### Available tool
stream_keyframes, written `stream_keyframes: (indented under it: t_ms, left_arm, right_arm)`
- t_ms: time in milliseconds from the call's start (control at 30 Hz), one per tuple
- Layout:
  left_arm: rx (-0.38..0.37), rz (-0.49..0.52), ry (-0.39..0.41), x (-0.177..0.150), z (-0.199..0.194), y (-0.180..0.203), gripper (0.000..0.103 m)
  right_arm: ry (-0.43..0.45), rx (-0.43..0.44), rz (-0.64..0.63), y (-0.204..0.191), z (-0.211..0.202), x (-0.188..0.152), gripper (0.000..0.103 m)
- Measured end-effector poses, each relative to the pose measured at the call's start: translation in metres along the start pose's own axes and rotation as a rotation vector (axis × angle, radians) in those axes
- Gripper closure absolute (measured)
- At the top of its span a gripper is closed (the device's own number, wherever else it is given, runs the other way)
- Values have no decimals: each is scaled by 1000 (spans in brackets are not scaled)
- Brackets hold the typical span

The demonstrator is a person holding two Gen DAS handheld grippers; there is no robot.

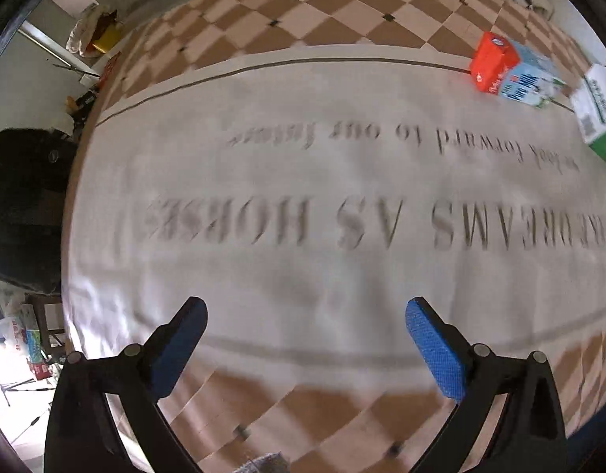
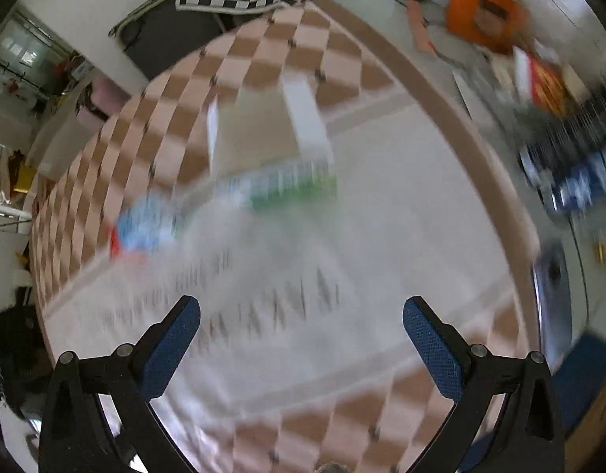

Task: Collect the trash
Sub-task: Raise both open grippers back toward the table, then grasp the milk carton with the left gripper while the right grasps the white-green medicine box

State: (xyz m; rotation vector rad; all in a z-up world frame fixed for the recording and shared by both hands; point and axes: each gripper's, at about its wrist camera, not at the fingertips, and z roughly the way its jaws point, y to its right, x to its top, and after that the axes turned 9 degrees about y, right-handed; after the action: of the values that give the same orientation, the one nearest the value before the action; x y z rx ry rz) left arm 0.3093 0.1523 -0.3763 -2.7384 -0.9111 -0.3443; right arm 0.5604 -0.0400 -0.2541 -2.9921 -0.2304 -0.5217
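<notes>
Left wrist: gripper (image 1: 306,349) spread, empty

"DREAMS AS HORSES" + "look forward to our future" on tablecloth (image 1: 303,276); carton txt unreadable.

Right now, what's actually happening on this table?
Nothing is being held. The left gripper and the right gripper are both open over the printed tablecloth. Two pieces of trash lie ahead: a red and blue milk carton and a white and green carton, side by side. The right wrist view is motion-blurred, so that hand is probably moving.
</notes>
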Motion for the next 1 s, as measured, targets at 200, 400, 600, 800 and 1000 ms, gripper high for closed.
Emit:
stream_keyframes:
  t_ms: [200,400,600,800,1000]
  left_arm:
    - [23,42,-33,22,19,20,0]
    - [56,170,-32,40,20,43,0]
    - [49,623,186,85,-26,116,0]
    - [3,1022,254,121,-41,187,1]
    - [-74,1192,178,134,-24,212,10]
  right_arm:
    - [-77,-31,-73,-24,59,58,0]
    - [-177,-35,-134,-34,106,63,14]
    - [-186,-8,-116,-1,90,61,14]
    - [-217,-60,-110,26,93,61,14]
    - [-234,-62,-107,38,101,63,14]
